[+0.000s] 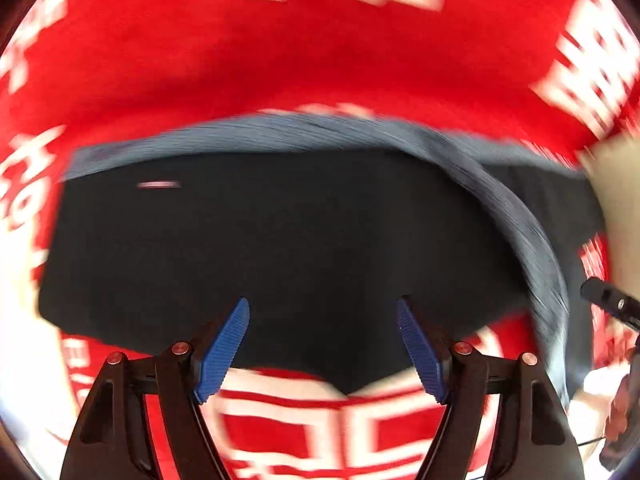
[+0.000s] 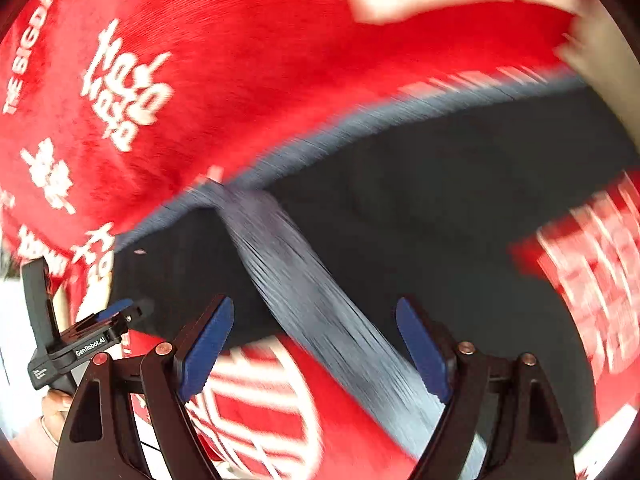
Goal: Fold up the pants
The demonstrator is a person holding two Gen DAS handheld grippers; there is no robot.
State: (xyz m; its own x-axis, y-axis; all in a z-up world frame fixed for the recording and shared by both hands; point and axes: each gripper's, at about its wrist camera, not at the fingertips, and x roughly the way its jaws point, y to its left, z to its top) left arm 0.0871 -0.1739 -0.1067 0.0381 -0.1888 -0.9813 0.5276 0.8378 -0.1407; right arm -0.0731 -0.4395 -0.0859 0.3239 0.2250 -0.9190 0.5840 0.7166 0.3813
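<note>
1. Writing: the red plush cloth with white printed lettering (image 2: pixel 240 92) that covers the surface under the garment carries the words "THE BIGDA…" along its left edge in the right wrist view. Beside that sits a white script logo and a white maple-leaf figure. The other white prints on it are too blurred to read.
2. More writing: the left claw (image 2: pixel 120 312), seen from the side at the lower left of the right wrist view, has "GenRobot.AI" in white on its black body. A small white label lower on its handle cannot be read.
3. The dark navy, folded pants with a grey ribbed waistband (image 1: pixel 280 240) lie flat on the red cloth, spread across the middle of both views. The grey band runs along the far edge, and one strip of it crosses the dark fabric diagonally toward the camera.
4. In the left wrist view the left claw (image 1: pixel 322 348) hangs above the near edge of the pants. Its blue ribbed pads (image 1: pixel 224 350) stand wide apart, with nothing between them.
5. The right claw (image 2: pixel 314 350) also gapes wide over the pants and grips nothing; the grey strip passes beneath the gap.
6. A hand (image 2: pixel 56 408) grips the left claw's handle.
</note>
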